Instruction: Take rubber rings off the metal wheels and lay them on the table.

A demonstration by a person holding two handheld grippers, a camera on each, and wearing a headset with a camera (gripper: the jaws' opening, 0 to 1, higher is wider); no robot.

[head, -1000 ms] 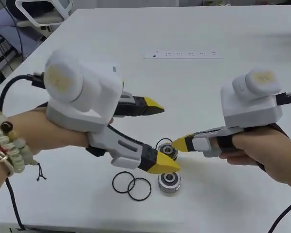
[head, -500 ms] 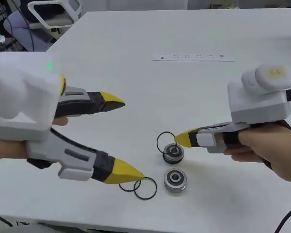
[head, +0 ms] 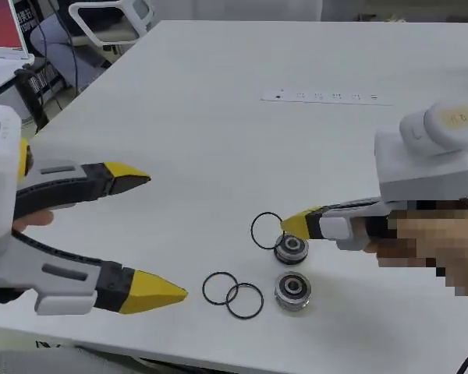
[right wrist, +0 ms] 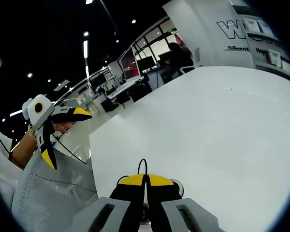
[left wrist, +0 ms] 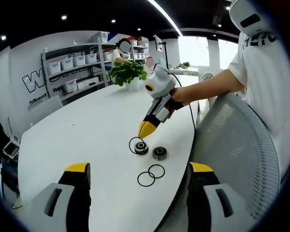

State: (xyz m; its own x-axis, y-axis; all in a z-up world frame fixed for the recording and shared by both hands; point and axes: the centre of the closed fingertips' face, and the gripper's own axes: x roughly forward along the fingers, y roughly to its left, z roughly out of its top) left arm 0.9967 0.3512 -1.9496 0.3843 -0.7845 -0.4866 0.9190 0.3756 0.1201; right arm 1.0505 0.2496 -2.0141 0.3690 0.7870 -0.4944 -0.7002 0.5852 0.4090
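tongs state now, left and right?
left tongs: open, empty.
right tongs: closed on a rubber ring, next to a metal wheel.

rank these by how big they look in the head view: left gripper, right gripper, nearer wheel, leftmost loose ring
1. left gripper, though its nearness to the camera inflates it
2. right gripper
3. nearer wheel and leftmost loose ring look about alike
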